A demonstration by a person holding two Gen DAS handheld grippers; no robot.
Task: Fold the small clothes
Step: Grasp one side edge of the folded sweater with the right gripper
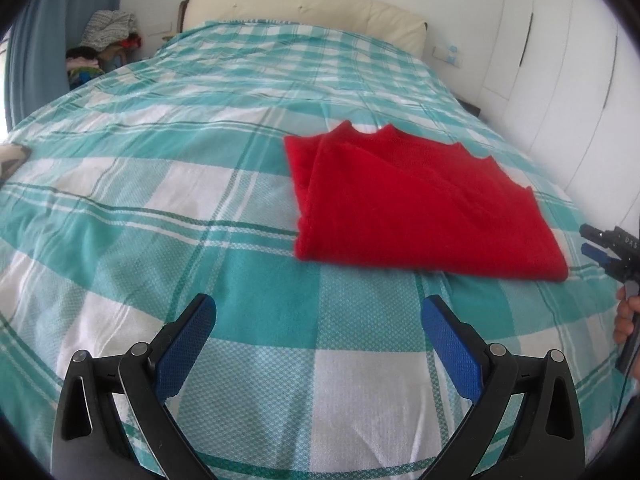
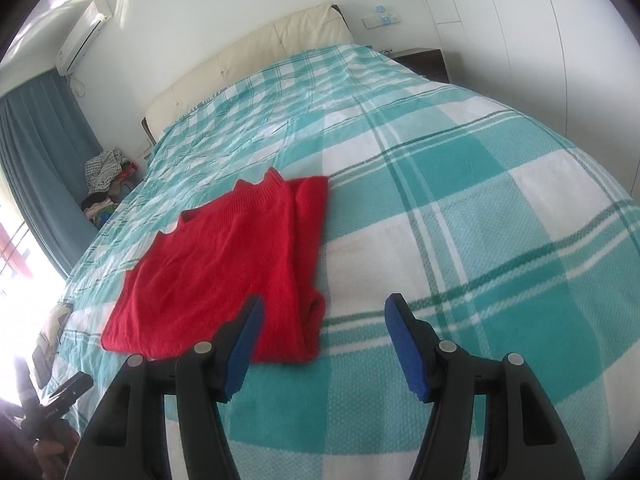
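Observation:
A red knitted garment (image 1: 416, 208) lies folded flat on the bed, with a zigzag edge at its far side; it also shows in the right wrist view (image 2: 224, 276). My left gripper (image 1: 318, 308) is open and empty, held above the bedspread short of the garment's near left corner. My right gripper (image 2: 324, 308) is open and empty, its left finger (image 2: 244, 340) over the garment's near right corner. The right gripper also shows at the right edge of the left wrist view (image 1: 600, 246).
The bed is covered by a teal and white checked spread (image 1: 200, 184) with a cream headboard (image 1: 304, 12). A pile of clothes (image 1: 104, 44) sits beside the bed by a blue curtain (image 2: 36, 160). White wardrobe doors (image 1: 560, 60) stand on the right.

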